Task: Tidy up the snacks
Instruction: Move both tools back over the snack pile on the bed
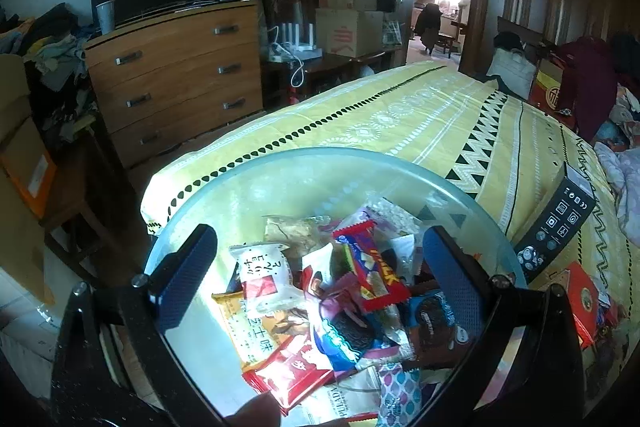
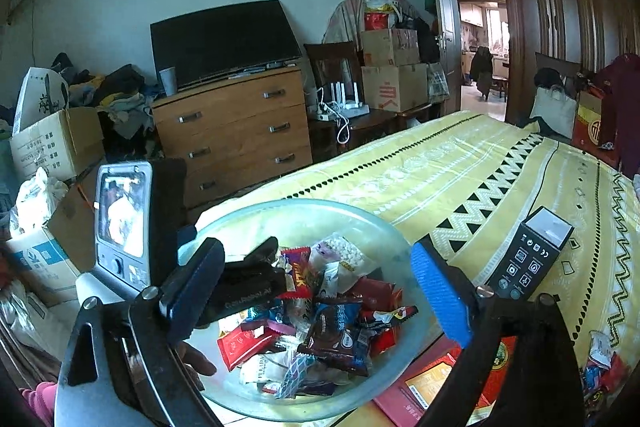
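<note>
A clear glass bowl (image 1: 280,163) (image 2: 384,223) full of wrapped snacks sits on the yellow patterned cloth (image 1: 400,115). A red MILK bar (image 1: 372,267) lies on top, with Oreo packs (image 1: 432,315) (image 2: 336,327) and a white packet (image 1: 260,271). My left gripper (image 1: 316,275) is open, hovering just above the pile, nothing between its blue pads. My right gripper (image 2: 316,291) is open over the same bowl, empty. The left gripper's body (image 2: 124,223) shows at the bowl's left side in the right wrist view.
A black remote box (image 1: 556,219) (image 2: 528,255) lies right of the bowl. Red packets (image 2: 440,379) lie at the bowl's near right. A wooden dresser (image 1: 172,75) with a TV stands beyond the bed edge. Boxes and clothes crowd the left.
</note>
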Action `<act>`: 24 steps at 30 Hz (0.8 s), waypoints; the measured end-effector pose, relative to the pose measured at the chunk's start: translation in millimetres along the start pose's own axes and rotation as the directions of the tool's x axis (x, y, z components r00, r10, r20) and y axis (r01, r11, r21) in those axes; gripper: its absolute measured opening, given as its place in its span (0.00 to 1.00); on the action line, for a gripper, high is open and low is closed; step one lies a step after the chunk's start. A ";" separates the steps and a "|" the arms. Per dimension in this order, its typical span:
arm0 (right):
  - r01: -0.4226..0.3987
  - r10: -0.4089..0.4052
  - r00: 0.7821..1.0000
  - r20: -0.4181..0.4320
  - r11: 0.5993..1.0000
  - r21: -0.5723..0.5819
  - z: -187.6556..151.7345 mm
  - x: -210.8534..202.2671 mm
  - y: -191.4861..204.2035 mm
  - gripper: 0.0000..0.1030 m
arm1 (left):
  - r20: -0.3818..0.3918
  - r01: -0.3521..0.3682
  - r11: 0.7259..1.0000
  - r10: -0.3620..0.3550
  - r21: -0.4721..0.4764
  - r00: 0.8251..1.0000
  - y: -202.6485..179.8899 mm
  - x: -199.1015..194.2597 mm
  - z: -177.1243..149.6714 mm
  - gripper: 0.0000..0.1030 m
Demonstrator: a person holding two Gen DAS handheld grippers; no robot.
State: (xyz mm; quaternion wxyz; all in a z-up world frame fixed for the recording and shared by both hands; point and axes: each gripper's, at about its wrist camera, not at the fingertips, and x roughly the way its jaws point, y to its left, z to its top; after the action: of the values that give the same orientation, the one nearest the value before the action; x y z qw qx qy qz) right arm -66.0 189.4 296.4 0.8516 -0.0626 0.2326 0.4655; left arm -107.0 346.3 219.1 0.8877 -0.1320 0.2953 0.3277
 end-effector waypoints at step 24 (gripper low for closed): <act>0.455 -0.340 0.887 -0.312 0.753 0.474 -294.9 -241.6 -190.3 0.93 | -0.500 0.740 0.596 -0.559 0.311 0.661 -249.4 -60.3 -158.8 0.89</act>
State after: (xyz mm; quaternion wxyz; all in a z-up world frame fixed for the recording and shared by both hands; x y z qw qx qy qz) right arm -119.9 -196.8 124.6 0.8853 0.0811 0.4211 0.1799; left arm -48.8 60.9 140.5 0.8794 -0.0587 0.4510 -0.1408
